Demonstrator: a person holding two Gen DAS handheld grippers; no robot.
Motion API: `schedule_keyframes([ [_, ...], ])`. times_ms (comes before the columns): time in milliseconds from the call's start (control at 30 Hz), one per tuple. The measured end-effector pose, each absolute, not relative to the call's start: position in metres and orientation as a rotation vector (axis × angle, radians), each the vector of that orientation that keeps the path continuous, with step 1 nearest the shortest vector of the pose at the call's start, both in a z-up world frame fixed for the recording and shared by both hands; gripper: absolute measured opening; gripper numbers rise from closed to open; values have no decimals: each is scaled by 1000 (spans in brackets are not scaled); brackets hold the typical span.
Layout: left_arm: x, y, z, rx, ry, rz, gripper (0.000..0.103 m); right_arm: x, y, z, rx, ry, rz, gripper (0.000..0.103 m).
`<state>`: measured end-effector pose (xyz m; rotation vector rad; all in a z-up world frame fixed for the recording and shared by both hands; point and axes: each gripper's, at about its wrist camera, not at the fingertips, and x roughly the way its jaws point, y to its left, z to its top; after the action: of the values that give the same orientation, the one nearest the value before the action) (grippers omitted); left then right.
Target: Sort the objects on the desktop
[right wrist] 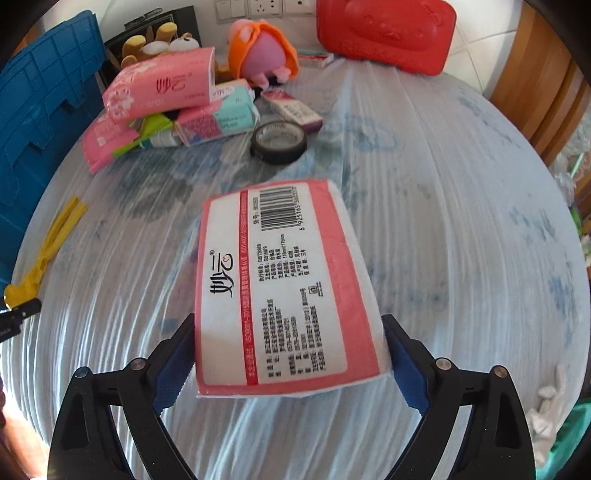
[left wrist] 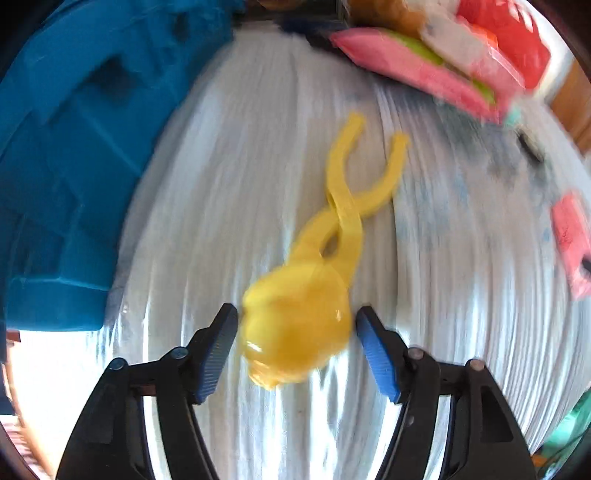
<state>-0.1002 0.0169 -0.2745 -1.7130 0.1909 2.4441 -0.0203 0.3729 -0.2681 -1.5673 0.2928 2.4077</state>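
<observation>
Plastic-wrapped tabletop [right wrist: 443, 221], left gripper [left wrist: 295, 332] jaws parted around yellow snowball clamp [left wrist: 295, 332] beside blue crate [left wrist: 74, 147], pads not pressing, right gripper [right wrist: 290, 354] clamped on pink tissue pack [right wrist: 280, 288].

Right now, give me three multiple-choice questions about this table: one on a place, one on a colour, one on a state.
1. Where is the black tape roll?
A. beyond the held tissue pack
B. inside the blue crate
C. on the red case

2. What colour is the snowball-maker clip?
A. green
B. yellow
C. white

3. The right gripper is:
A. empty
B. out of view
C. clamping the tissue pack

Answers:
1 A, it lies on the table past the pack.
2 B, all yellow.
3 C, both pads press its sides.
</observation>
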Motion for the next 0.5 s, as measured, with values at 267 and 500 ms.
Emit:
schedule_keyframes([
  [267,-96,19,-278,-1625,174,2430,54,-22,375,-278,-1560,320,2385,103],
  [500,-74,24,-259,-1558,205,2423,54,-13,358,-264,-1533,309,2382,92],
])
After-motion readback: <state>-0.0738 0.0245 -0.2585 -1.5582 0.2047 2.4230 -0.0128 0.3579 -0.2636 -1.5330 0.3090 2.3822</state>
